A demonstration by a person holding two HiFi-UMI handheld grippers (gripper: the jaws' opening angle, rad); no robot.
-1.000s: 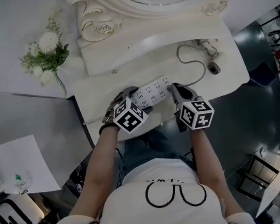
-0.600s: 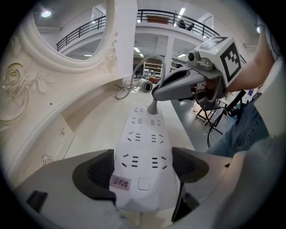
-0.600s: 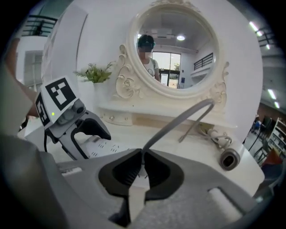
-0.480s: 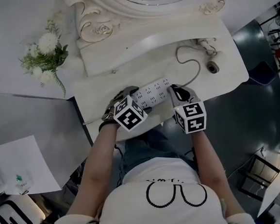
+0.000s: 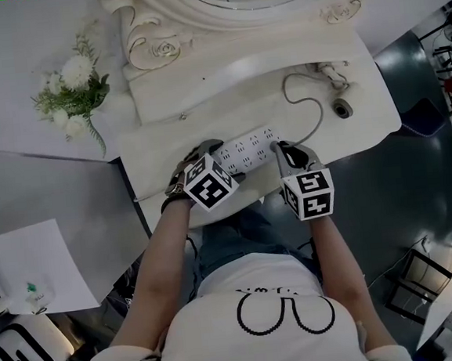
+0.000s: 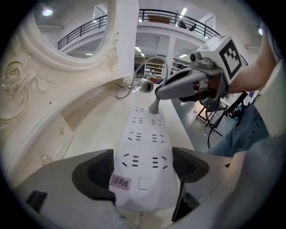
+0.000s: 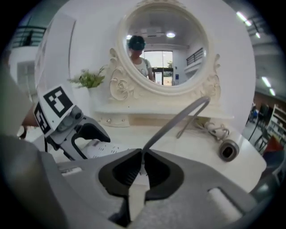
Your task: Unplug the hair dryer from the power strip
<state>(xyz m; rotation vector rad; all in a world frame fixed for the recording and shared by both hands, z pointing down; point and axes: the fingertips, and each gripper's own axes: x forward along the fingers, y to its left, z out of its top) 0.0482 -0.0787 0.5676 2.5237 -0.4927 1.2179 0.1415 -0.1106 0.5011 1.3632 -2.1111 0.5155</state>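
The left tool point(image 6: 143, 166), clamped across the power strip point(image 6: 144, 134), should pin it to the surface point(image 5: 204, 115) while the right tool point(image 7: 142, 172), pinched tight on the plug point(image 6: 154, 106) at the strip's 2 o'clock end, pulls straight out, away from the hair dryer point(image 5: 343, 109) lying farther off at 2 o'clock.

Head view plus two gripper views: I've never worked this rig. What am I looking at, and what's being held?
A person holds a two-jaw gripper in each hand. The head view looks down from their head; each gripper view looks along that gripper's jaws. On the white dressing table lie a power strip and a hair dryer. The left gripper clamps the strip's near end. The right gripper is shut on the dryer's cord just above its plug, which sits in the strip.
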